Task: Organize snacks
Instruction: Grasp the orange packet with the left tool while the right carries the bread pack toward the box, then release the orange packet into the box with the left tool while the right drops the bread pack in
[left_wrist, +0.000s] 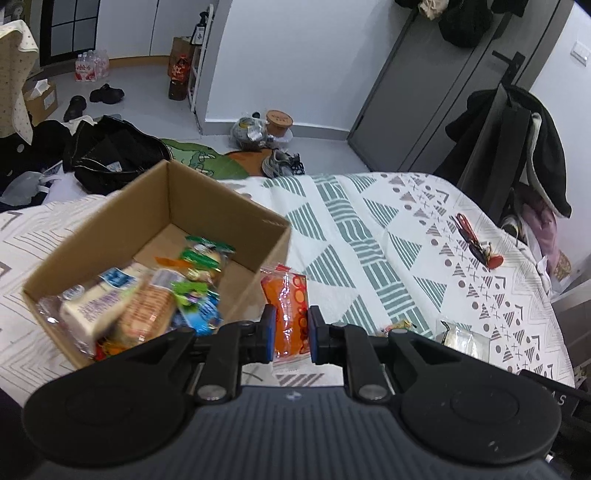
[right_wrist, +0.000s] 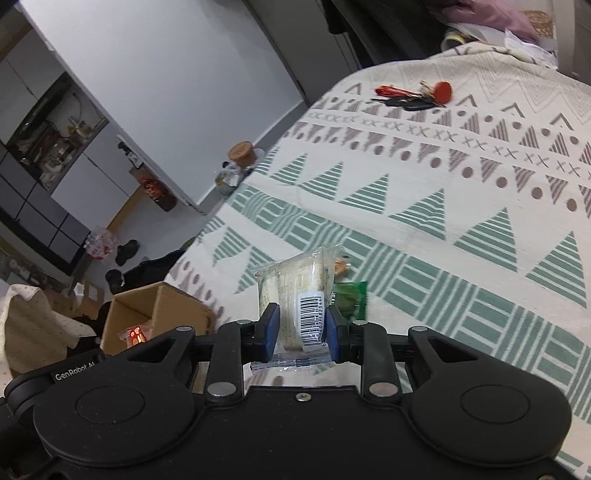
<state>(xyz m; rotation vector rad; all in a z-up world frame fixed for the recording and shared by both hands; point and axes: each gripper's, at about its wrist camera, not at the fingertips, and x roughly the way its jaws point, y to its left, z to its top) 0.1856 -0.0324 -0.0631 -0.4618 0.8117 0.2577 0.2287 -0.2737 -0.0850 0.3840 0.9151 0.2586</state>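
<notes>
Your work surface is the patterned bedspread, green and brown triangles on cream. The cardboard box sits on its left part, flaps open, already holding a pile of wrapped snacks, packets leaning on one another toward the near wall.

Your left gripper is clamped on an orange snack packet. The blue pads press both sides, and the packet sticks up past the fingertips, just right of the box's near corner and outside it. In the right wrist view the same orange packet shows in front of the box, near the opening.

Your right gripper is clamped on a clear-wrapped pale snack with a barcode label facing the camera. It's held above the bedspread, well right of the box. A green packet lies on the cloth just behind it, and a small orange-toned piece beyond that; can't tell what it is.

A silver-wrapped packet lies on the cloth right of your left gripper, with a small wrapped candy between. A key bunch with a red tag is at the far right, well apart from everything.
</notes>
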